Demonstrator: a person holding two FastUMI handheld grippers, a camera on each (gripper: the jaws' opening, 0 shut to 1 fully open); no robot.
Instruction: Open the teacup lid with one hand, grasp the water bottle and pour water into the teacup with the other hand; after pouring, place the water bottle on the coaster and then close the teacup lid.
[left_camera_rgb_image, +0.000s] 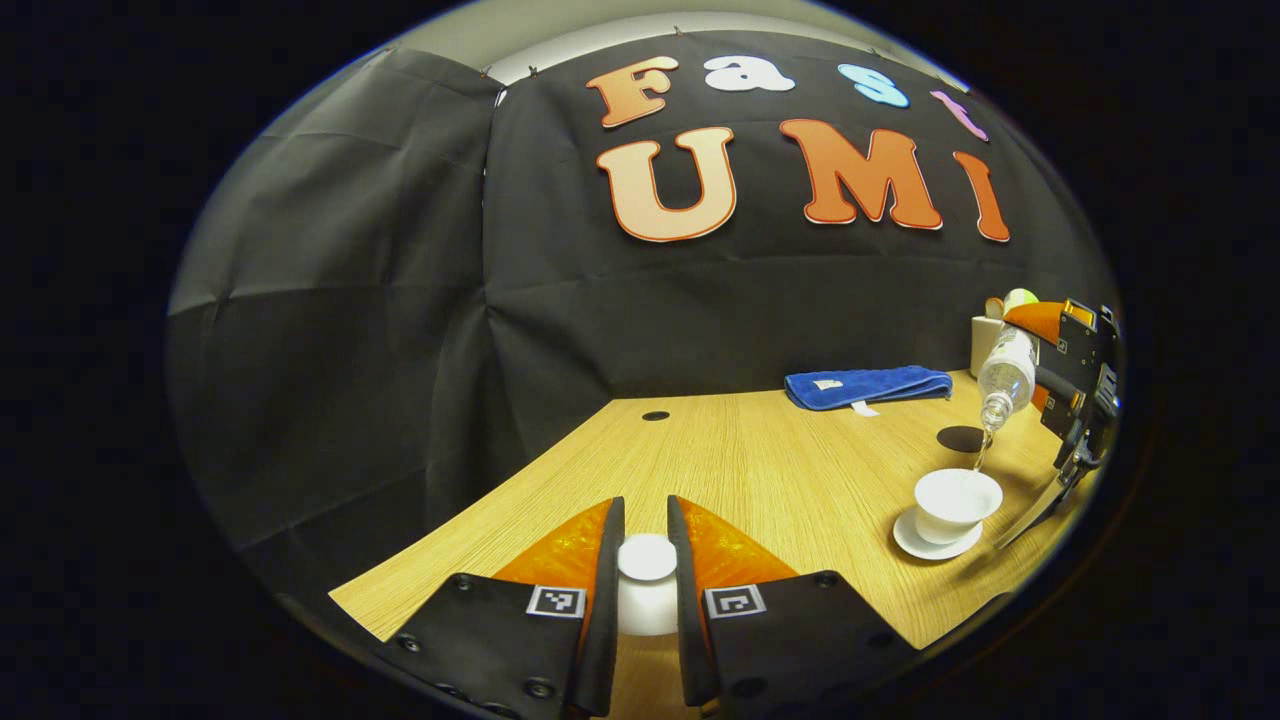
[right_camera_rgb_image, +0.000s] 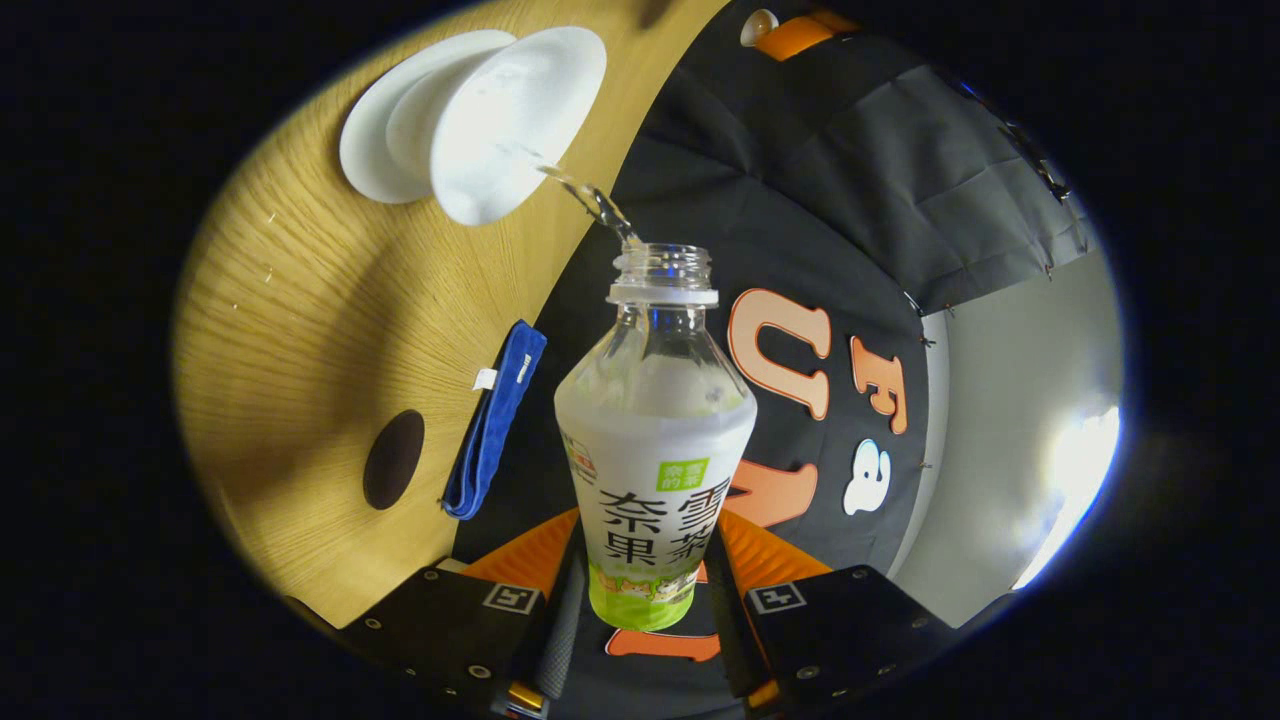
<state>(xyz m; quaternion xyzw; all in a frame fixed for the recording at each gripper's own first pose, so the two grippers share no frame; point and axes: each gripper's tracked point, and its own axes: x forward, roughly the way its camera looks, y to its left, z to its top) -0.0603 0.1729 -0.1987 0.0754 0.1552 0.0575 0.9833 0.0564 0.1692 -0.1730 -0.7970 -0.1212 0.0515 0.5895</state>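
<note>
In the left gripper view, your left claw (left_camera_rgb_image: 646, 590) is closed on the teacup lid (left_camera_rgb_image: 646, 557), held well apart from the open teacup (left_camera_rgb_image: 957, 503) on the tabletop (left_camera_rgb_image: 760, 470). In the right gripper view, your right claw (right_camera_rgb_image: 640, 600) clamps the water bottle (right_camera_rgb_image: 655, 440), long axis tilted, neck pointing down at the cup; tip further and the stream may overshoot the rim.

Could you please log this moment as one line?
left gripper: holds lid | right gripper: pours bottle into cup
</note>
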